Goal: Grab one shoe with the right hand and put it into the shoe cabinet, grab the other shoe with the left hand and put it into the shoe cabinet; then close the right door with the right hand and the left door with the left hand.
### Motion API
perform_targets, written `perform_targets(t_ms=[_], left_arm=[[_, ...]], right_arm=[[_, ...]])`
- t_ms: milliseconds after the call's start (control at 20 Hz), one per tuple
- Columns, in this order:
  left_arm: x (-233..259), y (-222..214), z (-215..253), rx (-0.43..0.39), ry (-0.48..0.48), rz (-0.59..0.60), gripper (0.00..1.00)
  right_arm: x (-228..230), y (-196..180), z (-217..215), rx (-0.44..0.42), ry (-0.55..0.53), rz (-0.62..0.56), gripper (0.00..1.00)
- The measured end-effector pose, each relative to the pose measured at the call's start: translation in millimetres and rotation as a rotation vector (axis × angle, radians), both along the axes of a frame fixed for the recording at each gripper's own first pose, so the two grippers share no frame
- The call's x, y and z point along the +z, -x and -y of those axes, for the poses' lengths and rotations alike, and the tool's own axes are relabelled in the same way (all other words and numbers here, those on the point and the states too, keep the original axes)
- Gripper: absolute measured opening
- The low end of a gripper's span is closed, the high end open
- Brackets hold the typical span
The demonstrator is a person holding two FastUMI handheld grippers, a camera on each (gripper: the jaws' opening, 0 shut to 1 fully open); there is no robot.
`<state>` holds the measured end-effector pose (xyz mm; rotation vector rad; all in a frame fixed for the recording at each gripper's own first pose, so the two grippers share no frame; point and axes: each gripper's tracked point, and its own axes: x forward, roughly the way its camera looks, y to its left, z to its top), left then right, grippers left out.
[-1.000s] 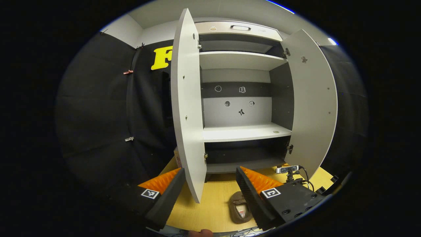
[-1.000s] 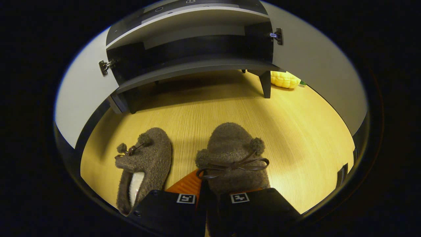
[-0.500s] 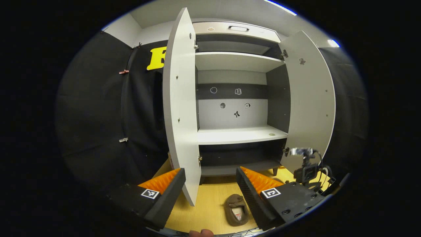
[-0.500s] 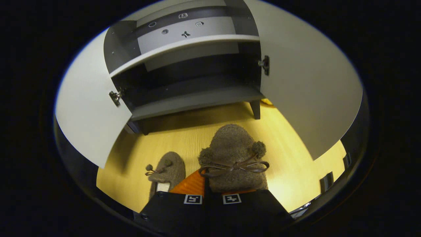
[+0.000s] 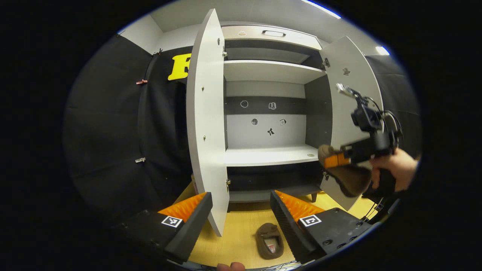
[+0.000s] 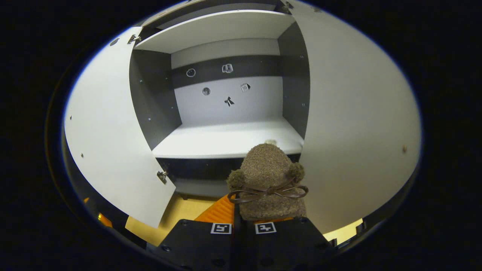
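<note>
One shoe (image 6: pixel 268 177) is clamped in my right hand-held gripper (image 6: pixel 241 222), level with the cabinet (image 6: pixel 226 139) shelf. Next I'd push it in and let go; my left hand-held gripper (image 5: pixel 241 210) hangs wide above the other shoe (image 5: pixel 269 241).

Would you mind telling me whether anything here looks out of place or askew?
Nothing looks damaged or spilled. The right gripper holds one slipper up before the open shoe cabinet; the other slipper lies on the floor near the open left gripper, both doors standing open.
</note>
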<state>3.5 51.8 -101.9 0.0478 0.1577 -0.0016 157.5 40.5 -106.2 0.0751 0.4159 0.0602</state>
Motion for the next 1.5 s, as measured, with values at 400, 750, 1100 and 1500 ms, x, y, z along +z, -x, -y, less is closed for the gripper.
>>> perform_targets(t_ms=[400, 750, 1100, 1500], left_arm=[[12.2, -2.7, 5.5, 0.004, 0.036, 0.027, 0.97], [7.5, -22.0, 17.8, 0.049, 0.055, 0.005, 0.97], [-3.9, -26.4, 27.3, 0.111, 0.045, -0.044, 0.97], [-3.4, -29.6, 32.2, 0.176, 0.044, -0.063, 0.97]], right_arm=[[49.7, -128.7, -16.7, 0.020, -0.051, 0.014, 0.08], [36.6, -248.0, -18.1, -0.001, -0.073, 0.066, 0.08], [-5.5, -309.9, -16.1, -0.026, -0.087, 0.034, 0.08], [-20.3, -309.6, -29.4, 0.020, -0.080, 0.012, 0.16]])
